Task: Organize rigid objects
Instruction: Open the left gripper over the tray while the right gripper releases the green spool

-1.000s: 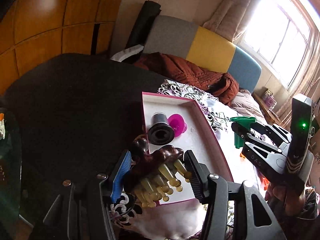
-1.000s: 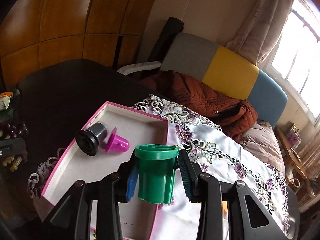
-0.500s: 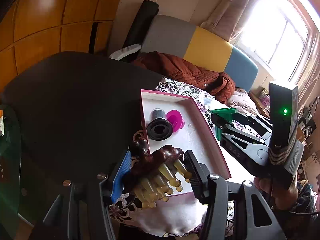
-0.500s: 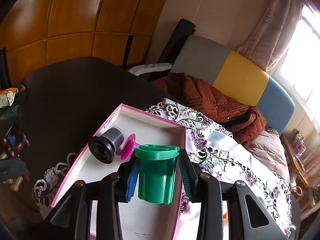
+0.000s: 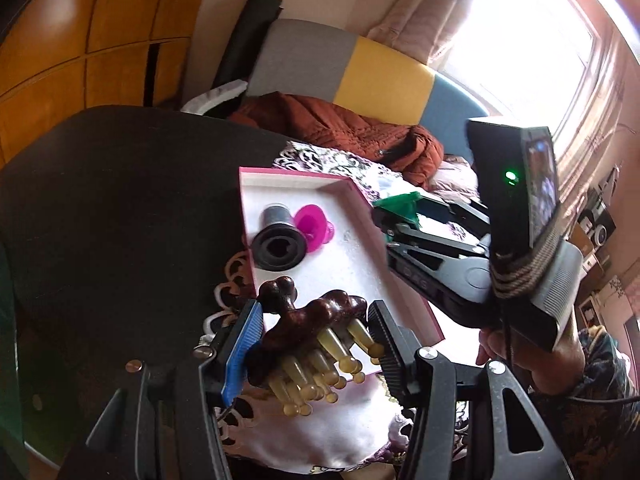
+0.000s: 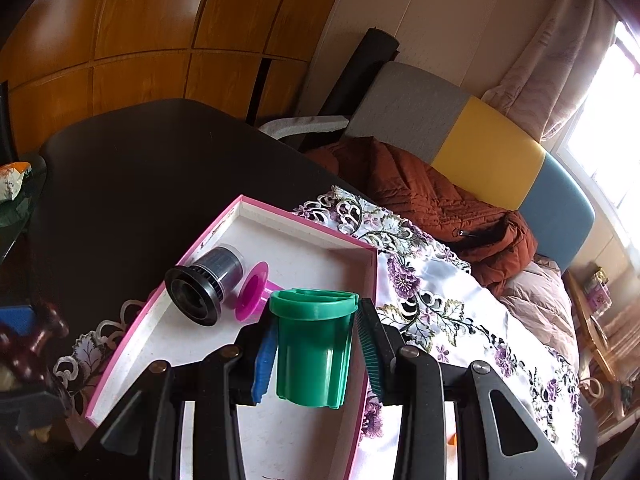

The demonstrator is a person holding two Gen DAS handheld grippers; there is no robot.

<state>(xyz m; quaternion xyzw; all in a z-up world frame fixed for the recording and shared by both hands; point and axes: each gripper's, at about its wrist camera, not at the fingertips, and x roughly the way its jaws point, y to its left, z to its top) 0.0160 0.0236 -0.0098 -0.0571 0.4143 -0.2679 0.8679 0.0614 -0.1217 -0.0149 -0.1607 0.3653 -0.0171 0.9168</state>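
Our right tool point(image 6: 316, 354) clenches the green cup point(image 6: 313, 350), our left tool point(image 5: 316, 344) the knobbed massager point(image 5: 310, 340) (awkward shape); both might collide over the pink tray point(image 6: 308, 226).

Tray point(image 6: 320, 236) far end: blocked by lens point(image 6: 204, 288) and funnel point(image 6: 254, 292).
Tray near half: bare floor, open from above.

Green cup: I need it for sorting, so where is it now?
In the right wrist view the green cup sits gripped in the right gripper, held over the pink tray near the magenta funnel.
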